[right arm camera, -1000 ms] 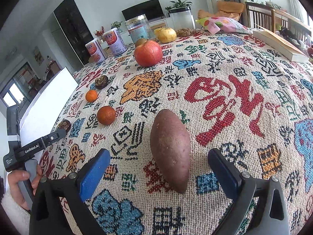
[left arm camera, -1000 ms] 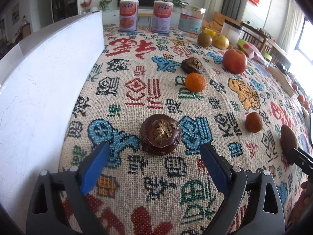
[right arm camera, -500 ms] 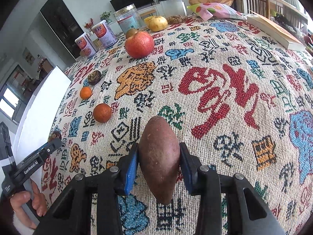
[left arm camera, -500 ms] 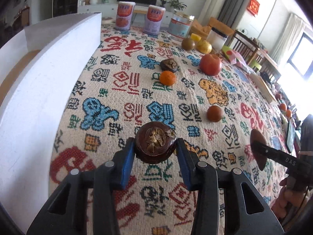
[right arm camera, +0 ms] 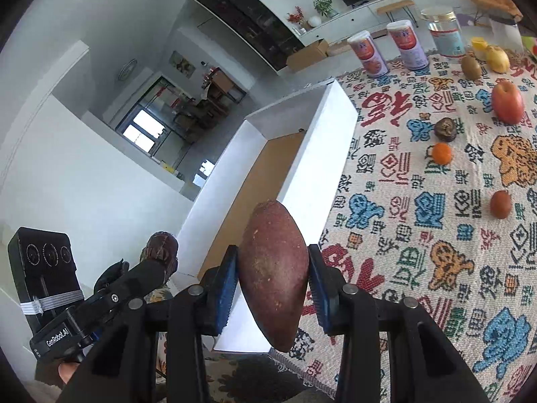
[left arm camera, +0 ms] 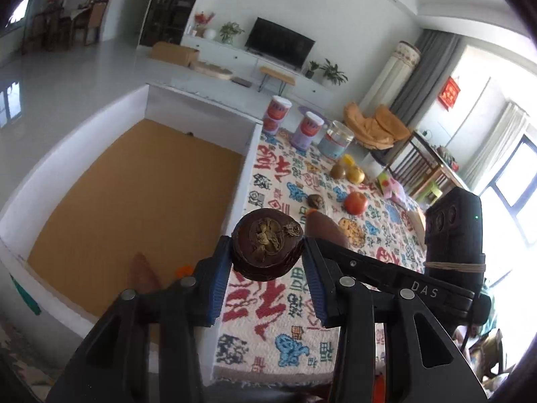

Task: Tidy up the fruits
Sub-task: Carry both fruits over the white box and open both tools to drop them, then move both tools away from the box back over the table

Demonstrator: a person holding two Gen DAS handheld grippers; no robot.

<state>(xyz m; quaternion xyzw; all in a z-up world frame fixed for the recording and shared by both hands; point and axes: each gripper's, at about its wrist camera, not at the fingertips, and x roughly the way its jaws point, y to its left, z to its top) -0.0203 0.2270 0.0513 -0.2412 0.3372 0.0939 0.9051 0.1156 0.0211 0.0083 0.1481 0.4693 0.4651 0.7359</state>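
My left gripper point(left arm camera: 267, 257) has its blue-padded fingers point(left arm camera: 220, 268) pinching the mangosteen point(left arm camera: 267, 247), dark, round, with a dried crinkled calyx on top, held in the air over the edge of the white-walled box point(left arm camera: 250, 154). My right gripper point(right arm camera: 273, 280) pinches the sweet potato point(right arm camera: 273, 268), reddish, tapered and dusty-skinned, up beside that box's near wall. The box floor is plain brown board. Out on the woven patterned cloth over the counter point(right arm camera: 419, 235) sit an apple point(right arm camera: 507, 102), a second mangosteen point(right arm camera: 445, 129), a tangerine point(right arm camera: 442, 153) and two cans point(right arm camera: 386, 52), well apart from both grippers.
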